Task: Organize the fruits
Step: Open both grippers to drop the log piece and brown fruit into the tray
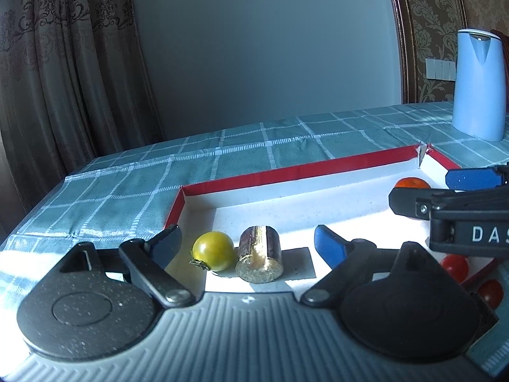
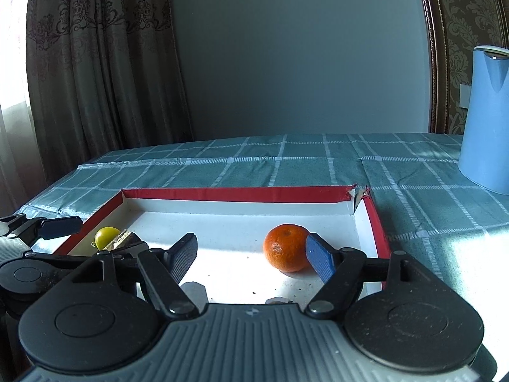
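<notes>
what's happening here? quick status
A person is sorting fruit in a shallow red-rimmed white cardboard tray with two handheld grippers. The left gripper, open, frames a small yellow-green tomato and a short brown cylindrical cut piece without gripping either. The right gripper, also open, sits beside a round orange tangerine. Small red tomatoes lie nearer. A pale blue kettle stands behind.

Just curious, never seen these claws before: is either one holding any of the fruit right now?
No. Left gripper and right gripper are both open; the yellow tomato and orange sit loose in the tray.
</notes>
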